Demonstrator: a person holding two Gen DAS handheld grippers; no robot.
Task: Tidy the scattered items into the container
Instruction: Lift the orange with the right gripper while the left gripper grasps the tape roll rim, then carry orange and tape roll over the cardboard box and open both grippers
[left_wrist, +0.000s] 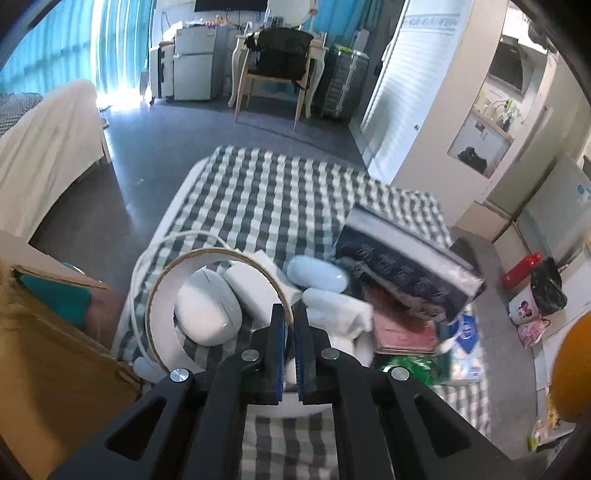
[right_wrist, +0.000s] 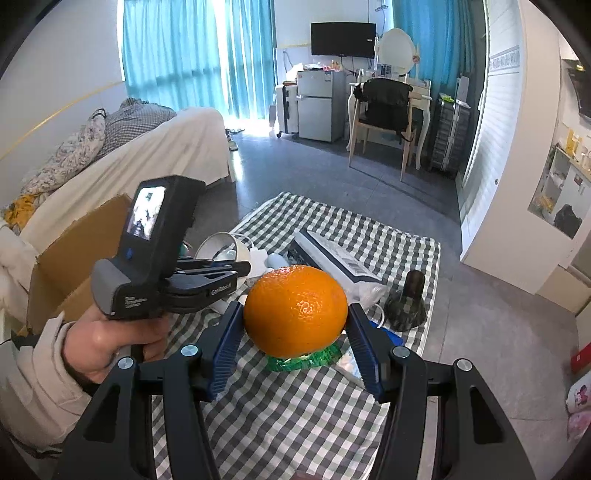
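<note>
Orange (right_wrist: 295, 312) was clamped between right gripper (right_wrist: 295, 343) pads above the checked cloth (right_wrist: 295, 406); left gripper (left_wrist: 290, 325) fingers were nearly closed, nothing held.

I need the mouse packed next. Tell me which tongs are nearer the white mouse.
Left. The left tongs hang just above the mouse, beside the round container. The right tongs are farther off, gripping the orange.
</note>
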